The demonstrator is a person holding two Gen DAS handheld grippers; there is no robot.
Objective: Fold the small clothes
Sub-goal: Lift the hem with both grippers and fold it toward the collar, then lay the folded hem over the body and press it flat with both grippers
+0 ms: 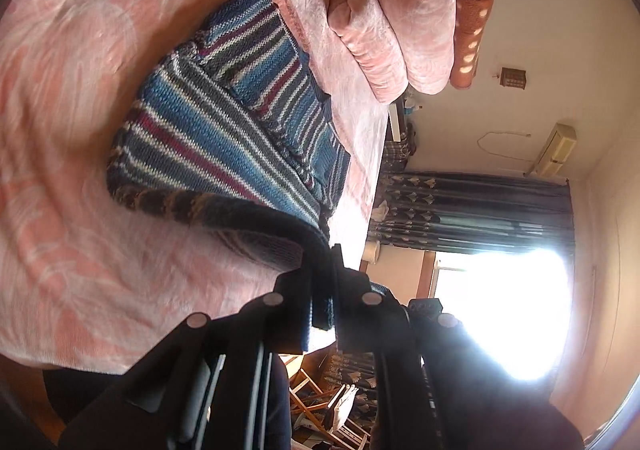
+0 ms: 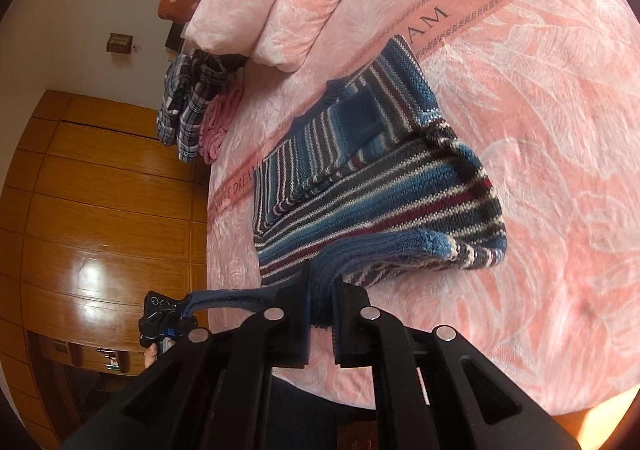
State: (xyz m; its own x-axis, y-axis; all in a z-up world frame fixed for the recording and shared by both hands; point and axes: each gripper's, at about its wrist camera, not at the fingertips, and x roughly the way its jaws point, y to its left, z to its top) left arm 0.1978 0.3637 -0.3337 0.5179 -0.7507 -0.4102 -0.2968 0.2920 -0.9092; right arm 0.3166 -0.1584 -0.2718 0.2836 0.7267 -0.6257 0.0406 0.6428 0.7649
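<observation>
Left wrist view: left gripper (image 1: 322, 290) has its jaws pressed onto the dark hem of the striped sweater (image 1: 224, 138), pinching a thick fold of knit. The sweater lies on the pink bedspread (image 1: 72, 98) from about 12 o'clock down to the jaws at 6, sleeve already laid over the body. The near hem is lifted off the bed and curls up to the jaws, probably so the bottom edge can be carried over toward the collar. A rolled pink quilt (image 1: 392, 22) and a brown spotted pillow (image 1: 472, 2) sit at 1 o'clock, clear of the fold path. Curtains (image 1: 472, 206) and a bright window at 3–4 o'clock; glare washes out detail there.

Right wrist view: right gripper (image 2: 320, 310) is likewise clamped on the sweater's ribbed hem, several knit layers pinched between the jaws. The sweater runs from the jaws up to 12 o'clock, hem bowed up off the bedspread between the two grips. The other gripper shows at 9 o'clock holding the far corner of the same hem, so both corners are lifted level; my read is that keeps the fold square. Plaid clothes (image 2: 192, 102) hang off the bed edge at 10 o'clock, wooden wardrobe (image 2: 100, 190) at 9. Fold is mid-way: sleeves in, bottom half not yet laid over.
</observation>
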